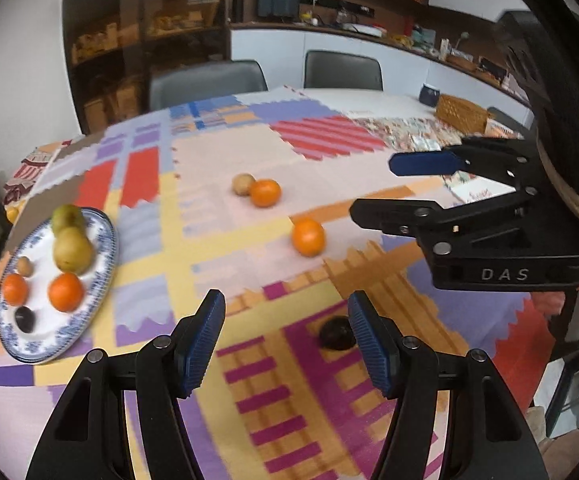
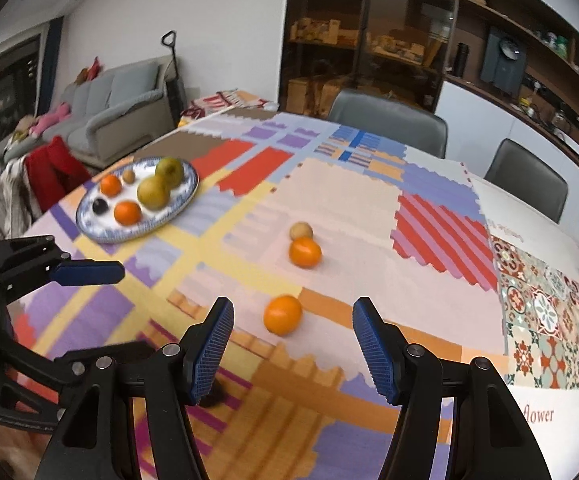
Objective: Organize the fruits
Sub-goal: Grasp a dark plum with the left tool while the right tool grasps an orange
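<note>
A blue-and-white plate (image 1: 101, 272) (image 2: 187, 196) at the table's left holds two pears (image 1: 71, 248), two oranges (image 1: 65, 291), a small brown fruit and a dark plum (image 1: 24, 319). Loose on the cloth lie an orange (image 1: 308, 237) (image 2: 282, 314), another orange (image 1: 265, 193) (image 2: 305, 252) touching a brown fruit (image 1: 243, 184) (image 2: 301, 231), and a dark fruit (image 1: 336, 333) by my left gripper's right finger. My left gripper (image 1: 287, 340) is open and empty. My right gripper (image 2: 293, 348) is open and empty, the near orange just beyond it; it also shows in the left wrist view (image 1: 373, 188).
A colourful patchwork cloth (image 1: 217, 152) covers the table. A wicker basket (image 1: 463, 114) and a dark cup (image 1: 429, 95) stand at the far right. Grey chairs (image 1: 209, 82) stand behind the table. A sofa (image 2: 117, 108) is at the left.
</note>
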Tool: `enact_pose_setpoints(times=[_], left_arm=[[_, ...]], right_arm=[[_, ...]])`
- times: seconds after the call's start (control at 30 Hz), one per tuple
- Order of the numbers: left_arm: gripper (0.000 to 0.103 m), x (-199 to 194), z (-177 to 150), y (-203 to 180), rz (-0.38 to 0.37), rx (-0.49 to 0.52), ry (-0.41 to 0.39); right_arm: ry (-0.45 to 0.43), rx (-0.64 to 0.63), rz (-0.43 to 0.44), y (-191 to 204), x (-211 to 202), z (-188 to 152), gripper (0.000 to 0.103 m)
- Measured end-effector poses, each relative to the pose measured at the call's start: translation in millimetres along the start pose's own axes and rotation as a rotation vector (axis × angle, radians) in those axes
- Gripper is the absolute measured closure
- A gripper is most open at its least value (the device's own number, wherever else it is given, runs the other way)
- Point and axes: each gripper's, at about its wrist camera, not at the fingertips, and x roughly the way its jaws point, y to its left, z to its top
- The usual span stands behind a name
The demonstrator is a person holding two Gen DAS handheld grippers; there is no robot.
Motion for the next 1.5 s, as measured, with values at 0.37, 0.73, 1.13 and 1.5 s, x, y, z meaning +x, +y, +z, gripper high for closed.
enact_pose_setpoints(times=[0.37, 0.73, 1.13, 1.5], left_arm=[[0.041, 41.5, -13.5, -21.5, -0.035, 0.015, 0.108], [0.073, 57.5, -14.1, -24.4, -0.076, 0.018, 0.154], [0.073, 49.9, 5.2, 20.8, 0.061, -0.097, 0.099], [0.073, 46.0, 10.6, 27.7, 0.057, -0.122, 0.074]], right_arm=[[0.073, -0.103, 0.093, -12.6, 44.1, -20.3, 0.04], [0.096, -0.102, 0.154, -14.3, 74.9, -20.2, 0.041], [0.137, -0.091, 0.152, -6.8, 99.2, -14.4, 0.054], [0.143, -0.032, 0.163, -7.0, 95.7, -13.1, 0.066]])
